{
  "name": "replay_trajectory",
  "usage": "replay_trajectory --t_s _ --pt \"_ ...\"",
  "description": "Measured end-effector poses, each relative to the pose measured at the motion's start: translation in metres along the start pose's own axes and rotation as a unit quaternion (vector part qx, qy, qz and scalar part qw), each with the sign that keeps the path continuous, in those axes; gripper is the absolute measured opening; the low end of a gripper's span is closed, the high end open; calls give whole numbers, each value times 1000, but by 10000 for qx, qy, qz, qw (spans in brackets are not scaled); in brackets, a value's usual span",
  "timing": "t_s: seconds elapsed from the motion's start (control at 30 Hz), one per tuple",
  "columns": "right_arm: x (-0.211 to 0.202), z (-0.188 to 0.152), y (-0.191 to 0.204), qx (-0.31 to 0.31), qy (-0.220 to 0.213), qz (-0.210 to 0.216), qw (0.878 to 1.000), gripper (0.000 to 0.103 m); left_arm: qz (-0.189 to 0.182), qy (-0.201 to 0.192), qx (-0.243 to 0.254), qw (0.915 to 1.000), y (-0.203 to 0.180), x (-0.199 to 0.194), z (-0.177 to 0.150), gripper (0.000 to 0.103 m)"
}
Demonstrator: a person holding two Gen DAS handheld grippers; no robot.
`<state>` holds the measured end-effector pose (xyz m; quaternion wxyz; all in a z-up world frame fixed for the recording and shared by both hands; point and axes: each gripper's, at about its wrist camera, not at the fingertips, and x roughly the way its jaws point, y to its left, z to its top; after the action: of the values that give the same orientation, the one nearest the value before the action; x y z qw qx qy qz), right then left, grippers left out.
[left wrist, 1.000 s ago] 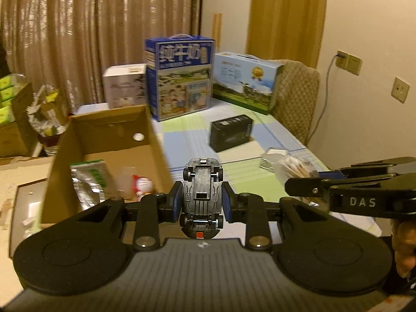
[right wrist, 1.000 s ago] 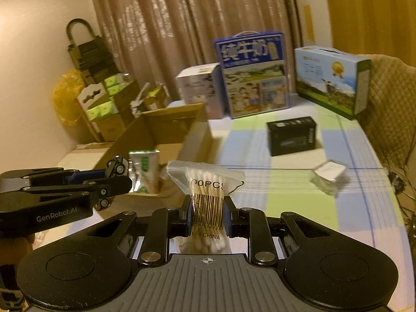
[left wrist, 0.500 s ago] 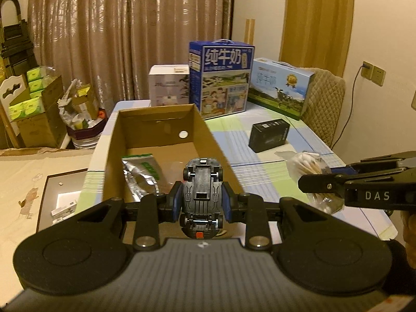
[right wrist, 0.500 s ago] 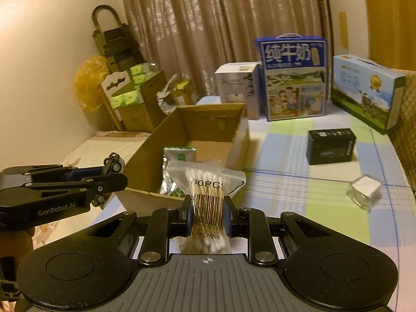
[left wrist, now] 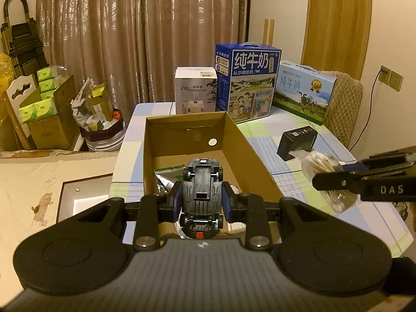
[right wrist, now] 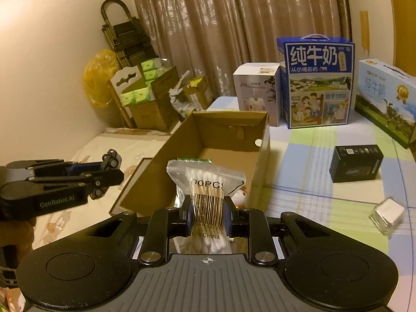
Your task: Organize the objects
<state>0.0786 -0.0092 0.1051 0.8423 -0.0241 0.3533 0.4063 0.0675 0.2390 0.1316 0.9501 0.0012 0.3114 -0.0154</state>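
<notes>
Table point(left wrist: 306, 182) carries a checked cloth and holds all items noted below. At its far end stand three cartons: a tall blue milk carton point(left wrist: 248, 78), a flat milk carton point(left wrist: 304, 91) to its right, and a white box point(left wrist: 195, 91) to its left.

Open cardboard box point(left wrist: 254, 153) sits on the near left part of the table, long axis running away from both cameras. Inside, on its floor, lies a foil pouch point(left wrist: 166, 174) with a green strip; a small white-and-red item beside it cannot be identified.

A black box point(right wrist: 356, 162) rests on the cloth to the right of the cardboard box, well apart from it. A small clear case point(right wrist: 387, 212) lies nearer, to the right, blurred.

Left gripper point(left wrist: 201, 199): jaws closed on a toy car point(left wrist: 202, 189), held underside up, wheels visible, nose pointing away. It is held above the near end of the cardboard box.

Right gripper point(right wrist: 206, 215): jaws closed on a swab bag point(right wrist: 206, 189), clear plastic, barcode facing the camera, marked "100PCS". The bag stands upright in the grip, over the near right corner of the cardboard box.

The two grippers are side by side, apart, not touching.
</notes>
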Motion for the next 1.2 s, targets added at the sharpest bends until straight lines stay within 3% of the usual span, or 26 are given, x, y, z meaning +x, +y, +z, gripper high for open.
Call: replay_trajectory --t_s 0.4,0.97,1.03,1.2 --pt "40 26 3 21 103 96 9999 20 -69 230 78 9997 9 39 9 26" --pt "65 30 -11 267 210 51 9994 20 -92 442 -28 9990 20 80 7 26" --pt "66 31 -12 295 207 43 9993 20 -81 392 -100 9991 24 86 8 40" --pt "67 29 -16 354 218 37 9991 20 -58 439 -275 9986 33 92 8 41"
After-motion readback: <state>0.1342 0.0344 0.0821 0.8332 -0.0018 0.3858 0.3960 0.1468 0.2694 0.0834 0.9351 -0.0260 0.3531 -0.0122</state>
